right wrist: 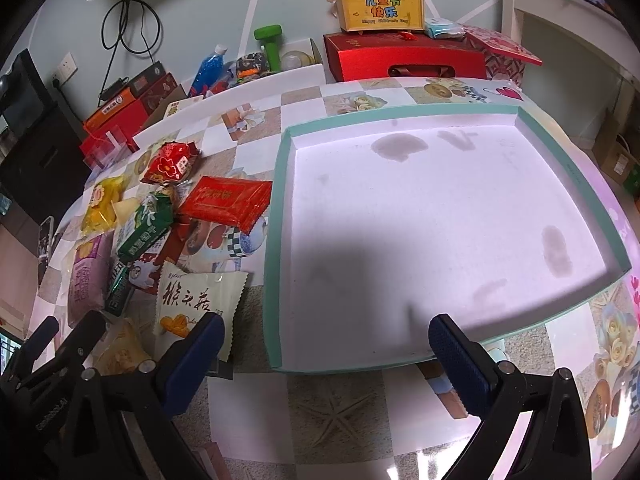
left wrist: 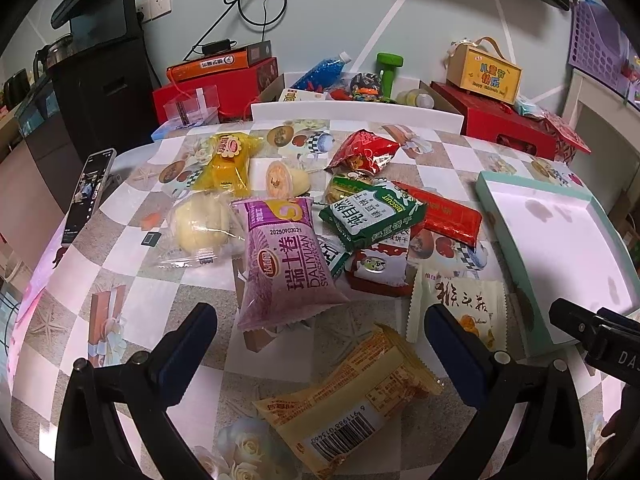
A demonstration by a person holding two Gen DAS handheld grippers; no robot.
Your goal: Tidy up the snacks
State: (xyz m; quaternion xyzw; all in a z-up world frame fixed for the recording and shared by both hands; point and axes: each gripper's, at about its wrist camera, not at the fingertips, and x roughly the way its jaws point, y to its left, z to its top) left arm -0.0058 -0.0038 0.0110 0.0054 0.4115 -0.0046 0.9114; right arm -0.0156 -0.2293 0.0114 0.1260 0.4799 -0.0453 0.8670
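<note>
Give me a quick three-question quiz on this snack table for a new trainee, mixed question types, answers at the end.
1. True or false: the teal-rimmed tray already holds several snack packets.
2. Multiple choice: which packet lies nearest the left gripper? A) the orange wafer packet B) the yellow jelly bag C) the flat red packet
3. Fill in: the green biscuit packet lies partly on top of the ____ and white packet.

Key:
1. False; the tray shows only stains and a shadow.
2. A
3. red

The right gripper hovers open over the tray's near edge.
</note>
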